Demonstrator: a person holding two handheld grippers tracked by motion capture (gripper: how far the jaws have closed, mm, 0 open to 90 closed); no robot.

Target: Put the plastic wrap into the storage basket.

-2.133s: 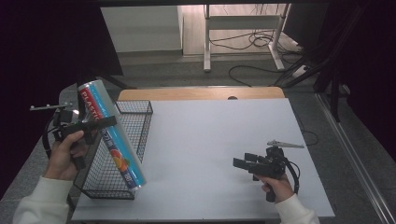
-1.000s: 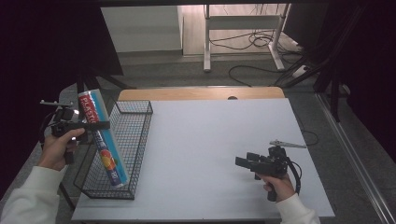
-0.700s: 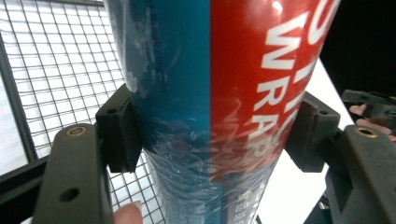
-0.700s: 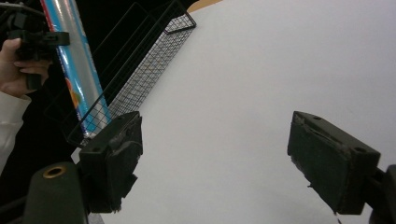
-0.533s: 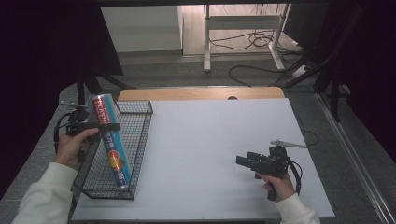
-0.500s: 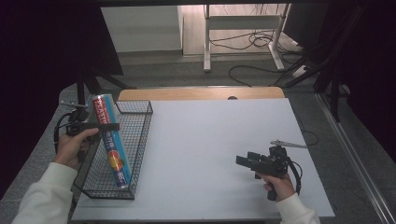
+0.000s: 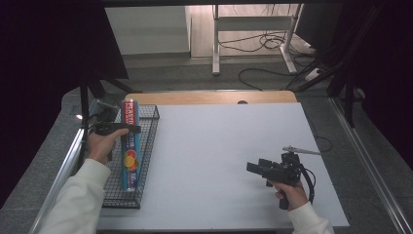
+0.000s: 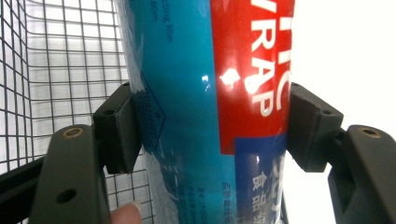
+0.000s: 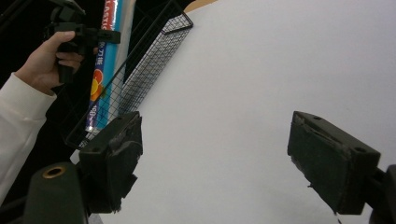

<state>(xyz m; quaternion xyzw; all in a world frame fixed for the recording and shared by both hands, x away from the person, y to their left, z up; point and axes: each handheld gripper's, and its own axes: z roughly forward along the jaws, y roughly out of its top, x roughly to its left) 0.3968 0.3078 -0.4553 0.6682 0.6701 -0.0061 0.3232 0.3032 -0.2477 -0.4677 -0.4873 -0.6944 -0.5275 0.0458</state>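
Note:
A long blue box of plastic wrap (image 7: 130,163) with a red label lies lengthwise in the black wire basket (image 7: 122,202) at the table's left edge. My left gripper (image 7: 128,129) is shut on the box near its far end. In the left gripper view both pads press the sides of the box (image 8: 210,84), with my left gripper (image 8: 212,128) above the basket's mesh (image 8: 60,60). My right gripper (image 7: 251,168) is held open over the white table's front right, nothing between its pads (image 9: 212,156). The right gripper view also shows the basket (image 9: 154,56) and box (image 9: 99,74).
The white table (image 7: 219,141) has a wooden strip along its far edge. A metal rail runs beside the basket on the left. Cables and a stand's legs lie on the floor beyond the table.
My left gripper has lowered the box from a steep tilt above the basket until it lies inside along the basket's length. The right gripper has barely moved.

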